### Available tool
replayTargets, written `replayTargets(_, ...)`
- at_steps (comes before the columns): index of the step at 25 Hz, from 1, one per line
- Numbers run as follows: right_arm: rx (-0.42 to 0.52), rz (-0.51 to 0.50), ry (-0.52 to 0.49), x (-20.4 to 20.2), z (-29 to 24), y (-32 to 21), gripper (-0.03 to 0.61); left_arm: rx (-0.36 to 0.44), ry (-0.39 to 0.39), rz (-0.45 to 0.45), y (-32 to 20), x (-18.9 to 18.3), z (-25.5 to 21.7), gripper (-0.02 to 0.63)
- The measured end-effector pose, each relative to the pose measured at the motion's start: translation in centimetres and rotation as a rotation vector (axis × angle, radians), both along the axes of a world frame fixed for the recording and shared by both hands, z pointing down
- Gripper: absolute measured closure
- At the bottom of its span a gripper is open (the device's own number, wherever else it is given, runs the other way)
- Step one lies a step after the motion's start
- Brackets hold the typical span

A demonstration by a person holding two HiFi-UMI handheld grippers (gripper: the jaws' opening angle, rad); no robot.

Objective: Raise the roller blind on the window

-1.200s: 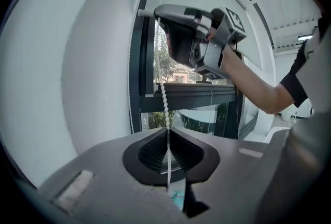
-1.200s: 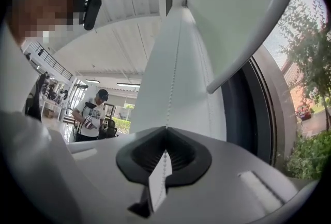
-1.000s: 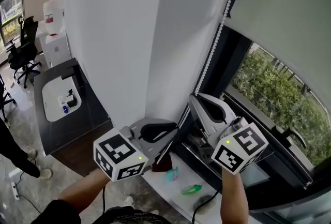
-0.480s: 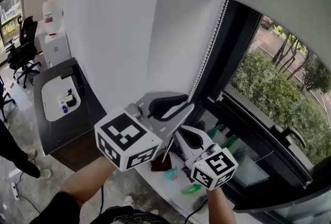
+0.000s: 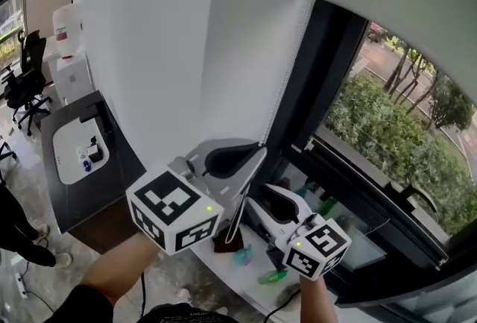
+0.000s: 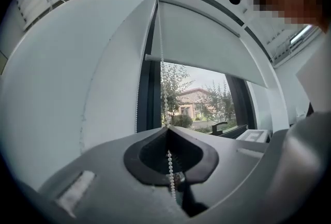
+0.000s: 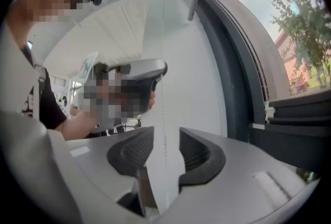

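Note:
The pale grey roller blind (image 5: 417,8) hangs part way down the window (image 5: 387,127); its bottom bar (image 6: 207,65) shows in the left gripper view. A white bead chain (image 5: 292,53) runs down the frame's left side. My left gripper (image 5: 261,150) has just been closing and is shut on the chain (image 6: 162,62), which passes between its pads. Lower on the same chain (image 7: 164,109), my right gripper (image 5: 252,204) has just been opening. Its jaws stand apart on either side of the chain without pressing it.
A white sill (image 5: 223,262) below the grippers holds small green and turquoise items (image 5: 272,277) and a dark red object (image 5: 226,243). The window handle (image 5: 417,198) sticks out at right. A dark cabinet (image 5: 74,187) and a water dispenser (image 5: 68,34) stand at left.
The left gripper went up the chain and closed on it. The right gripper came down with the chain, then opened. The blind's lower edge rose, and more window shows.

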State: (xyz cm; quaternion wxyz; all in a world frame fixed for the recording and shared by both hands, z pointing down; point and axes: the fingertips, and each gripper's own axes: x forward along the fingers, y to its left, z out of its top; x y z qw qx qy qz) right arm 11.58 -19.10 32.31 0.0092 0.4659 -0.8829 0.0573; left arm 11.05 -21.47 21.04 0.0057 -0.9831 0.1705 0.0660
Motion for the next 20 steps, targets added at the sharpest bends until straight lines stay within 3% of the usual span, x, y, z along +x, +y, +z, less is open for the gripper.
replayTargets(1,0.01,-0.018,-0.057,0.4,-1.2,0.2,0.403,-0.011,0.0,0.006,0.1,-0.1,0.1,0.607)
replayTargets(5,0.097,-0.071,-0.219,1.6,-8.0,0.0,0.403,-0.04,-0.075,0.017,0.1,0.5,3.7,0.606)
replayTargets(12,0.192,-0.047,-0.119,0.2,-14.5,-2.7,0.42,-0.241,-0.314,0.051,0.3,0.6,17.5,0.604)
replayTargets(17,0.21,-0.073,-0.086,-1.0,-16.1,-3.5,0.45,-0.265,-0.346,0.056,1.2,0.6,19.7,0.604)
replayTargets(20,0.238,-0.064,-0.069,-1.4,-16.4,-3.7,0.538,-0.283,-0.335,0.054,0.9,0.5,19.9,0.604)
